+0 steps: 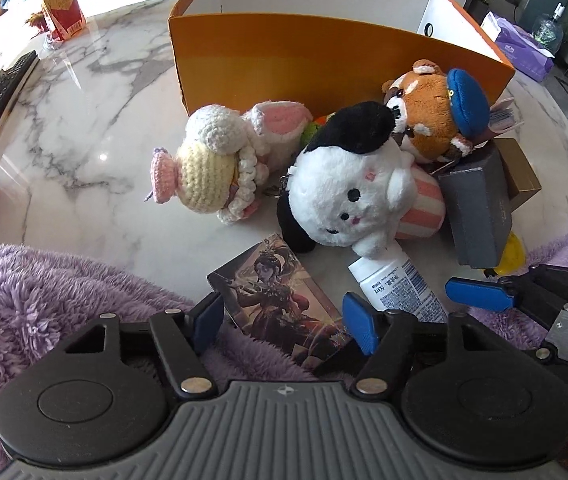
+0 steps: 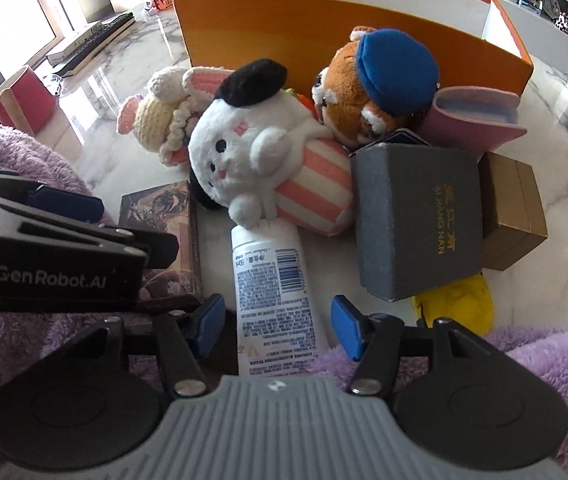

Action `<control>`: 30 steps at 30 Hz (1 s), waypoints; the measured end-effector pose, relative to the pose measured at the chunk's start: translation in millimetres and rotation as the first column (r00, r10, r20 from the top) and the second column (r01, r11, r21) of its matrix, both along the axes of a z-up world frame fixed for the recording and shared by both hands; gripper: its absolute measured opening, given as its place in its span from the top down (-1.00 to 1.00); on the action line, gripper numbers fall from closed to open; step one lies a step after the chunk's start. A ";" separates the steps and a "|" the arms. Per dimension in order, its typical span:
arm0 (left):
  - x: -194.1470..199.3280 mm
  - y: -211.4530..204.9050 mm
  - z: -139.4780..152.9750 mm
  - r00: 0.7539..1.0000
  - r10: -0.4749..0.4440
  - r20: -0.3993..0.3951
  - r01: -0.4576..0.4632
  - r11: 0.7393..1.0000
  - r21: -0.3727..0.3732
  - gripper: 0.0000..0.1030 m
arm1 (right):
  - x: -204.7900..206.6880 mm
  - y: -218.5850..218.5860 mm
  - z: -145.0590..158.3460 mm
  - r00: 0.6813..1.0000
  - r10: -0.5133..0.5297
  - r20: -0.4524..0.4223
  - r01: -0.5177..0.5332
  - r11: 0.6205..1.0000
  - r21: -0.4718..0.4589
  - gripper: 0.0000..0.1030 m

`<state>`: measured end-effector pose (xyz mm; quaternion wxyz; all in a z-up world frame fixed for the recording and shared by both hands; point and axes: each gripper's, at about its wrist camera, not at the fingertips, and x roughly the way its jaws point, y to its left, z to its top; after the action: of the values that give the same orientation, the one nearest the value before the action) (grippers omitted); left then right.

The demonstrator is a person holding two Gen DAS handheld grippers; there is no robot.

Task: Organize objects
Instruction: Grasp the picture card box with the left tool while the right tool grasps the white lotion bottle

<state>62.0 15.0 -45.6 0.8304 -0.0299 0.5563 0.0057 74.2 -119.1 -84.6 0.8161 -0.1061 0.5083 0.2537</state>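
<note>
Left claw [image 1: 286, 322]: spread, straddling a dark illustrated card box [image 1: 280, 312].
Right claw [image 2: 276, 326]: spread around a white printed tube [image 2: 272, 292], pads apart from it.
Worktop [image 1: 96, 128]: white marble.

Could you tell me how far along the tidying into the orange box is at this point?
Done: nothing visibly; what shows of the orange box is empty. In hand: the left hand-held gripper straddles the picture card box and the right hand-held gripper straddles the white tube, neither clamped yet. Left: the white plush, red panda, crochet bunny and grey box, all still on the table.
</note>
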 end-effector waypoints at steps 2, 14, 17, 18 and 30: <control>6.9 -0.3 -5.9 1.000 0.010 -0.021 -0.010 1.000 0.026 -0.51 | 3.5 0.1 -3.2 1.000 -0.003 -0.008 0.003 1.000 0.002 -0.18; 22.2 -8.3 -22.9 0.995 0.001 -0.101 0.005 0.998 0.055 -0.79 | 18.2 3.8 -13.0 0.999 0.023 -0.030 -0.022 0.999 0.030 -0.19; 26.3 -9.0 -28.0 0.992 0.007 -0.124 -0.001 0.999 0.054 -0.79 | 18.3 6.0 -14.2 0.999 0.034 -0.011 -0.034 0.999 0.025 -0.22; 28.1 -8.4 -32.9 0.991 0.008 -0.134 -0.001 0.999 0.046 -0.79 | 18.0 6.6 -14.3 0.999 0.039 -0.006 -0.039 0.999 0.023 -0.21; 16.7 -4.5 -23.3 0.996 0.030 -0.079 -0.029 0.999 0.013 -0.53 | 15.1 1.8 -7.3 0.999 0.049 -0.002 -0.048 0.998 0.041 0.06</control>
<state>78.7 10.4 -68.9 0.8076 -0.0328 0.5884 0.0224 89.4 -117.3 -91.9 0.8109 -0.1012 0.5015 0.2840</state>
